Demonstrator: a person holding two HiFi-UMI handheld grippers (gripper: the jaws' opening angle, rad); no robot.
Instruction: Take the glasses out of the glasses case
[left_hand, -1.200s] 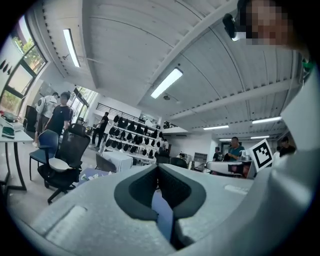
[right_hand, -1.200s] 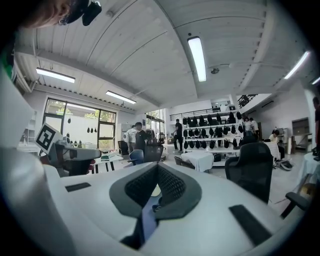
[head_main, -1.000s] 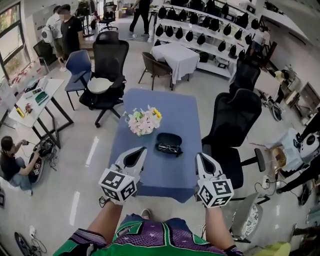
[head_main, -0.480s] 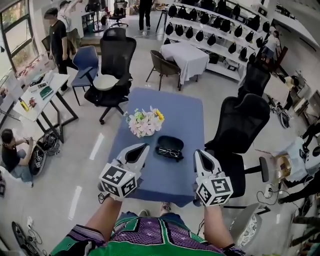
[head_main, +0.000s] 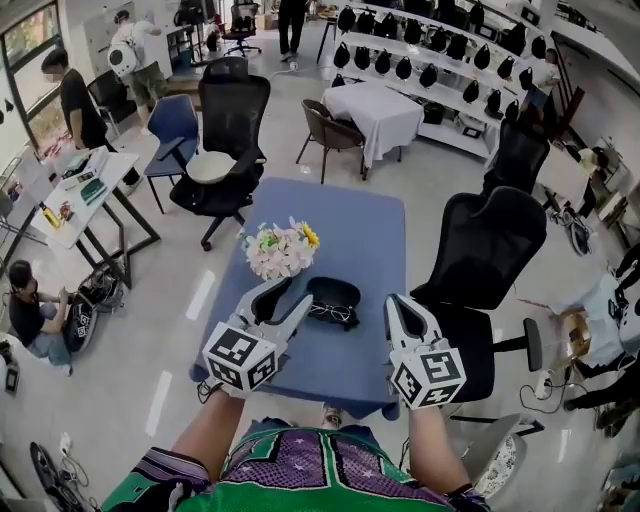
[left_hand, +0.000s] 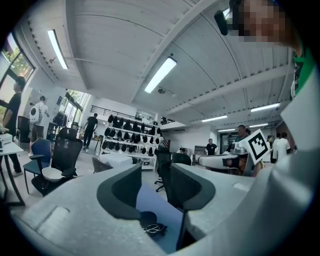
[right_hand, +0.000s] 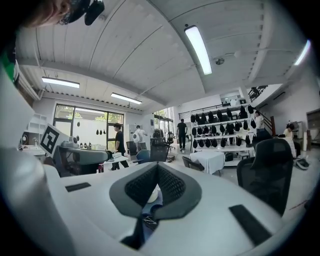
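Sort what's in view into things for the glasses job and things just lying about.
For the job: glasses case, open on the blue table; glasses at its near end; left gripper, jaws opening, nothing between them; right gripper, shut, empty.
Just lying about: flower bunch on the table; black office chairs around it.

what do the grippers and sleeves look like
The left gripper and right gripper are white moulded shells with dark-lined jaws, each bearing a cube of black-and-white square markers. The left's jaws are opening with nothing between them. Green-and-purple shirt, striped sleeves.
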